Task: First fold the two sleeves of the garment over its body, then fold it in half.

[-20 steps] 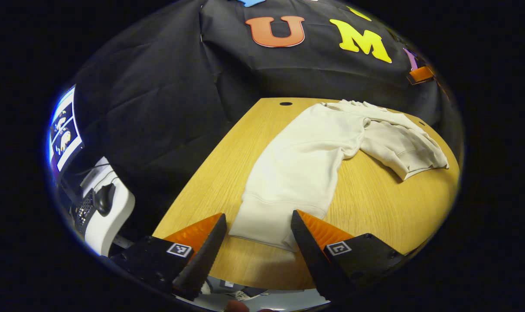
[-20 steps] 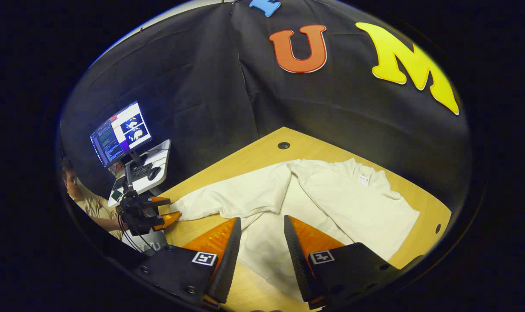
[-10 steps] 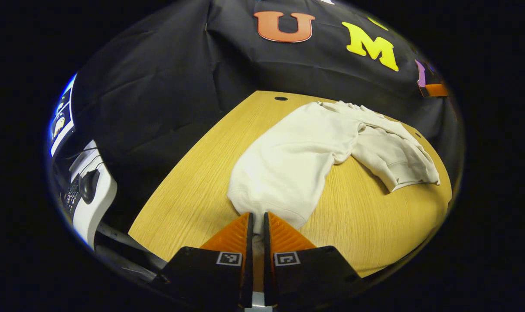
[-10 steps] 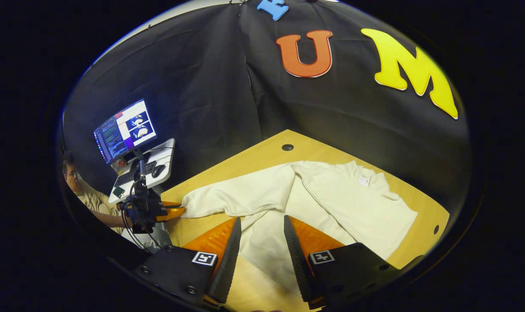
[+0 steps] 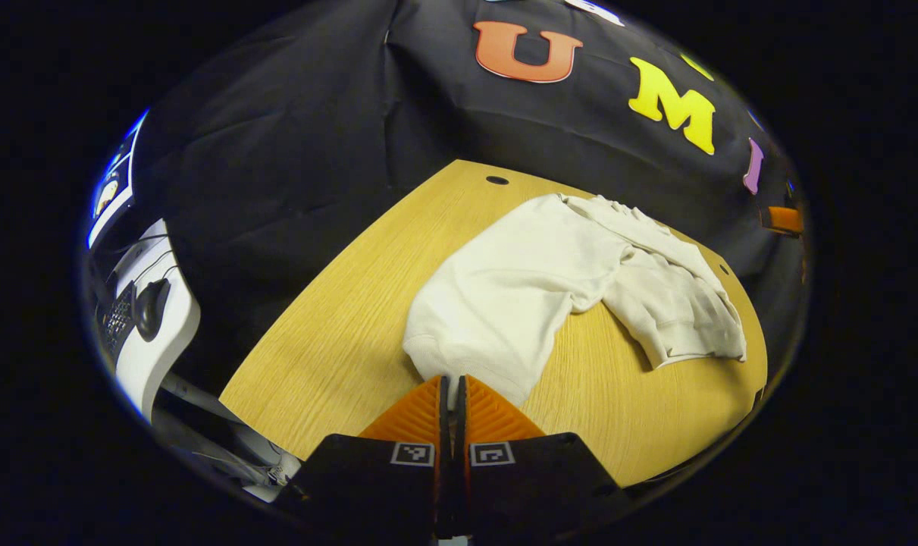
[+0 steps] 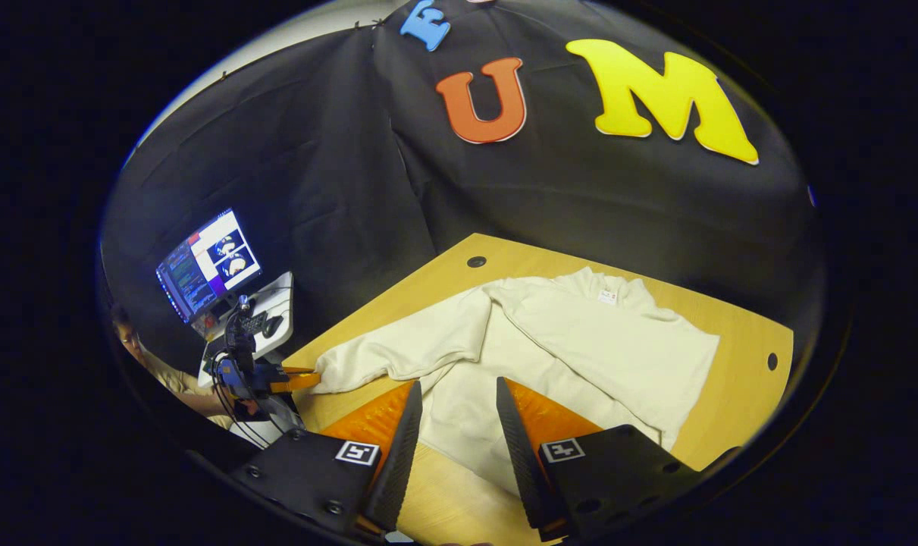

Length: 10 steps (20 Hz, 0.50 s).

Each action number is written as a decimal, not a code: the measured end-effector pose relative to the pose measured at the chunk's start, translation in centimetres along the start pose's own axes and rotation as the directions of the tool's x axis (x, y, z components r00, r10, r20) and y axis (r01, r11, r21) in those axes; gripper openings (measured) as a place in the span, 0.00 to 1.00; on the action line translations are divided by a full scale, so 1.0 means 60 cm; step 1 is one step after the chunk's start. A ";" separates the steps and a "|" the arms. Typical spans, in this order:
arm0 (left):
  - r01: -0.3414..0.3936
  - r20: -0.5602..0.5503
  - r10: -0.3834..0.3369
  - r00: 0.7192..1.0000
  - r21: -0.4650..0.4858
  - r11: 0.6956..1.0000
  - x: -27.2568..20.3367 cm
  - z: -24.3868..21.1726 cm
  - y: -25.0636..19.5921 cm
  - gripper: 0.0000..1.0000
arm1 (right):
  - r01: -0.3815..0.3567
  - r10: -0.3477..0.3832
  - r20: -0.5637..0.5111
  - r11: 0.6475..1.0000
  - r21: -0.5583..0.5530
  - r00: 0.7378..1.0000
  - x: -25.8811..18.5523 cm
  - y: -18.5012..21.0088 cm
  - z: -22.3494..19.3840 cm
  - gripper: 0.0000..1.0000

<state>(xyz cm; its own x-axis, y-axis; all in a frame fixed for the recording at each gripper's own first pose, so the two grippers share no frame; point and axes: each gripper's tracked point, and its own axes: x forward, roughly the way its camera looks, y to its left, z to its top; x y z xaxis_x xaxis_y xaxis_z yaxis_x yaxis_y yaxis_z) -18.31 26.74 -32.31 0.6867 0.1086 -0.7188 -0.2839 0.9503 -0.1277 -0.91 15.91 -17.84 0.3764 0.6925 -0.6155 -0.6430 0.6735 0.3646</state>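
garment (image 5: 519, 280): cream sweatshirt, spread on the wooden table (image 5: 337, 341); in the left gripper view it is seen bunched, running from the near centre to the far right
left sleeve cuff (image 5: 436, 360): pinched at the near edge of the table, lifted slightly where it meets the orange fingers
left gripper (image 5: 451, 394): clenched on the sleeve cuff, the two orange fingers pressed together with cloth between the tips; in the right gripper view it is seen at the far left (image 6: 296, 379), held at the sleeve end by a person whose arm is partly visible
right gripper (image 6: 455, 425): released, fingers held well apart, hovering above the near hem of the garment body (image 6: 580, 341); contact with the cloth cannot be told
garment in right gripper view: body laid flat with neck label up at the far side, one sleeve stretched out to the left toward the left gripper, hem at the near right
table: light wood, a round cable hole (image 6: 476, 262) seen at its far corner, a second hole (image 6: 767, 361) near the right edge
monitor (image 6: 208, 262): lit, standing on a small white side desk (image 6: 273, 315) to the left of the table; keyboard and mouse lying on that desk
booth wall (image 6: 337, 174): black cloth, hung behind the table
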 end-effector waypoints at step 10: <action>0.083 0.144 -0.090 0.985 0.057 0.995 -0.040 0.177 -0.116 0.03 | 0.071 -0.076 0.037 0.989 0.131 0.996 -0.118 -0.109 -0.066 0.63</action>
<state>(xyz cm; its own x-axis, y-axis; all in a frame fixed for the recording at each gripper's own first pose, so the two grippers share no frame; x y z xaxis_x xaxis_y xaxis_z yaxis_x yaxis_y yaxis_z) -10.88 22.95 -22.42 0.7989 0.0632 -0.5982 -0.1872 0.9712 -0.1473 -2.00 5.60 -18.65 0.4490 0.6484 -0.6148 -0.5218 0.7488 0.4086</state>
